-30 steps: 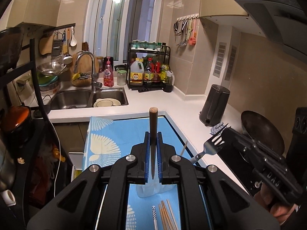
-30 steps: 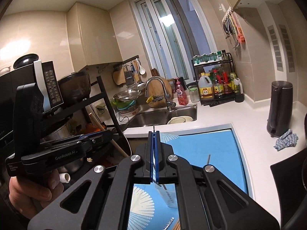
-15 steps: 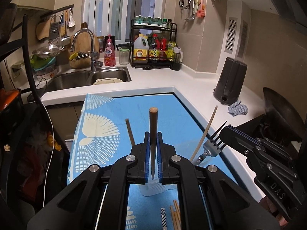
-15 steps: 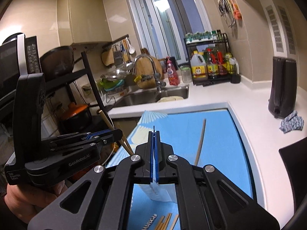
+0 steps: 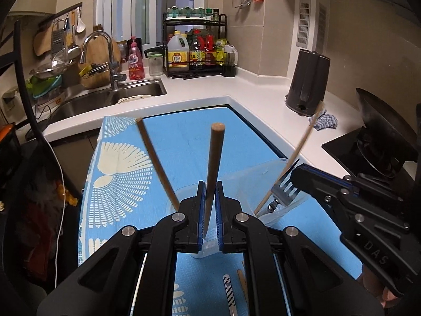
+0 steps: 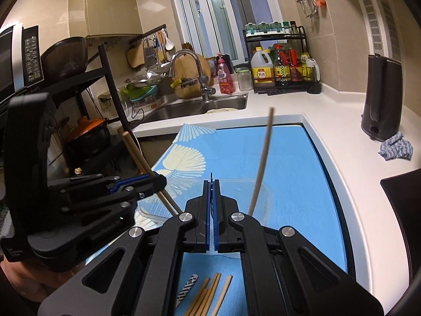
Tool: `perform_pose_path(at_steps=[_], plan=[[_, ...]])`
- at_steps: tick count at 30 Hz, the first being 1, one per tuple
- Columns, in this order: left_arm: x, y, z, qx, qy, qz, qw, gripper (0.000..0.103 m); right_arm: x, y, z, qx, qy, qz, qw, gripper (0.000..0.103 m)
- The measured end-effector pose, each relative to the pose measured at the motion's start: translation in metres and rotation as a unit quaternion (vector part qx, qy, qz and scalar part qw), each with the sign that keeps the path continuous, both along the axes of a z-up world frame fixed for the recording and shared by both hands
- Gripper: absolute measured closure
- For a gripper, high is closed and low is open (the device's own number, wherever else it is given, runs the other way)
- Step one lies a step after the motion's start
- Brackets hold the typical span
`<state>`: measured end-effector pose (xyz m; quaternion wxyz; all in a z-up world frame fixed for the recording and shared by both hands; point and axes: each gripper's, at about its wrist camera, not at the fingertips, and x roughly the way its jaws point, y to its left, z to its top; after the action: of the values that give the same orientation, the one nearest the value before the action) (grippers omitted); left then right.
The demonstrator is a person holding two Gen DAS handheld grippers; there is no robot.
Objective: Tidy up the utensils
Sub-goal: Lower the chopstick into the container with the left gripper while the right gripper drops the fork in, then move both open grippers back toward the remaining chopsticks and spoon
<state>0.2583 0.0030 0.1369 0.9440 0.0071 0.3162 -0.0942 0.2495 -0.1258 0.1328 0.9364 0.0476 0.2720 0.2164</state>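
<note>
My left gripper (image 5: 209,184) is shut on a brown wooden chopstick (image 5: 214,158) that stands up between its pads, low over a clear cup (image 5: 181,197). A second brown chopstick (image 5: 155,163) leans in that cup. At the right, my right gripper (image 5: 296,173) is shut on a metal fork (image 5: 285,193), its tines up, at the rim of another clear cup (image 5: 257,176) that holds a pale chopstick (image 5: 292,160). In the right wrist view the right gripper (image 6: 211,183) shows only the fork's thin edge, and the left gripper (image 6: 160,180) grips its chopstick (image 6: 136,152).
A blue patterned mat (image 5: 184,137) covers the counter. Several loose chopsticks (image 6: 208,292) and a zebra-patterned handle (image 6: 188,288) lie at its near edge. A dark kettle (image 5: 307,84) and a cloth (image 5: 325,122) sit on the right, a wok (image 5: 381,126) on the stove, a sink (image 5: 105,97) behind.
Both grippers have come down toward the clear cups with the chopstick and the fork still held. The chopsticks standing in the cups have come into view.
</note>
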Motion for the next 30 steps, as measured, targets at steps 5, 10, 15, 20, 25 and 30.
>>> perform_pose_path(at_steps=[5, 10, 15, 20, 25, 30], plan=[[-0.003, 0.006, 0.005, -0.013, -0.004, -0.008, 0.9999, 0.079, -0.005, -0.003, -0.002, -0.005, 0.006, -0.01, 1.0, 0.096], [-0.011, 0.012, 0.012, -0.031, -0.02, -0.012, 0.9992, 0.058, -0.014, -0.003, 0.003, -0.018, 0.004, -0.018, 1.0, 0.077], [-0.021, 0.019, 0.022, -0.053, -0.039, -0.012, 0.9977, 0.054, -0.024, -0.005, 0.012, -0.024, -0.002, -0.026, 0.999, 0.073], [-0.034, 0.029, 0.03, -0.064, -0.061, -0.007, 0.9961, 0.054, -0.039, -0.016, 0.021, -0.022, -0.01, -0.039, 0.999, 0.073], [-0.044, 0.035, 0.031, -0.066, -0.068, 0.002, 0.9955, 0.054, -0.057, -0.027, 0.027, -0.014, -0.016, -0.046, 0.999, 0.073], [-0.058, 0.041, 0.033, -0.065, -0.081, 0.01, 0.9945, 0.054, -0.079, -0.032, 0.03, -0.003, -0.023, -0.045, 0.999, 0.073]])
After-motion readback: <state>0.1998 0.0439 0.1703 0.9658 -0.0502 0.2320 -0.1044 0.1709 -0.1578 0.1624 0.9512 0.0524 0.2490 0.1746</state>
